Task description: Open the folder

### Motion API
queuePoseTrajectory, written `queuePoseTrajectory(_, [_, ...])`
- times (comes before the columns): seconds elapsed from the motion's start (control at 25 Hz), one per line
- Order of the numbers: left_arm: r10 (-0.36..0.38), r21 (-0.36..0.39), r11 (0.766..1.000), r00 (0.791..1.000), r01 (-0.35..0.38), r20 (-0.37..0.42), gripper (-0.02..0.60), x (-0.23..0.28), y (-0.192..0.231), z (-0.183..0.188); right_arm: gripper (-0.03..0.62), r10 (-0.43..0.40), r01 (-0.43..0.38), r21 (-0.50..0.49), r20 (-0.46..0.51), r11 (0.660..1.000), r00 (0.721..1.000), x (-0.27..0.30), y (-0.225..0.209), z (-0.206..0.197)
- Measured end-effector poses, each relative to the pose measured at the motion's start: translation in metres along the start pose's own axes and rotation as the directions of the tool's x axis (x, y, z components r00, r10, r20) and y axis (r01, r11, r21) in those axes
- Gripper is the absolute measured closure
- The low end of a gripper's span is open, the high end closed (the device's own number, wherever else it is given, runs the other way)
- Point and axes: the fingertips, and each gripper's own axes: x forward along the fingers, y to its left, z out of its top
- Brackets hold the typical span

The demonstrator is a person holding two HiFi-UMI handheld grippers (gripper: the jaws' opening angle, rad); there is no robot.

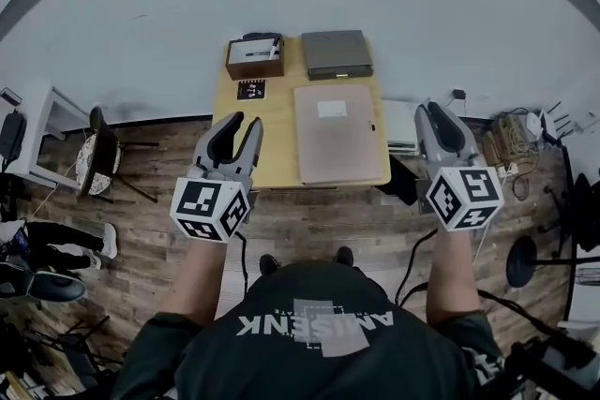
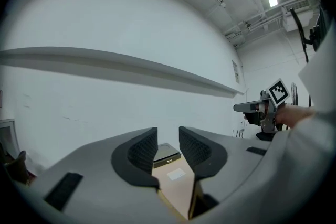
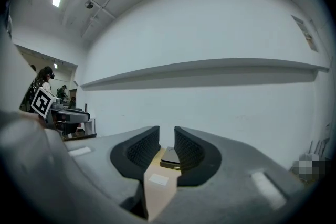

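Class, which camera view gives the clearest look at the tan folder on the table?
The head view: it shows the whole closed folder from above, with its white label, lying on the wooden table. Each gripper view catches only a narrow, foreshortened strip of it, label included, low in the picture.

Tan folder (image 1: 339,134) with white label lies flat and closed on the table's right half, near its front edge.
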Motion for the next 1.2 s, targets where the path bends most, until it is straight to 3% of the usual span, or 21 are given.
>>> queuePoseTrajectory(0.12, [-0.020, 0.007, 1.000, 1.000, 0.020, 0.005, 0.401, -0.001, -0.002, 0.000, 0.409, 0.029, -0.029, 0.003, -0.006, 1.000, 1.000, 0.001, 0.004, -0.003])
queuePoseTrajectory(0.28, [-0.023, 0.022, 0.999, 1.000, 0.023, -0.008, 0.332, -0.001, -0.004, -0.004, 0.326, 0.037, -0.037, -0.004, -0.014, 0.999, 0.999, 0.002, 0.003, -0.005])
queuePoseTrajectory(0.6, [-0.082, 0.056, 0.994, 0.988, 0.090, -0.131, 0.324, 0.012, -0.029, -0.043, 0.321, 0.082, -0.071, 0.118, -0.094, 0.991, 0.992, 0.007, -0.016, -0.038])
queuePoseTrajectory(0.84, [-0.058, 0.138, 0.986, 0.967, 0.095, -0.250, 0.324, 0.028, -0.053, -0.097, 0.321, 0.093, -0.061, 0.165, -0.195, 0.984, 0.976, 0.017, -0.040, -0.091])
queuePoseTrajectory(1.2, [-0.018, 0.246, 0.962, 0.923, 0.121, -0.386, 0.324, 0.059, -0.086, -0.176, 0.321, 0.222, -0.113, 0.323, -0.326, 0.940, 0.919, 0.050, -0.068, -0.181])
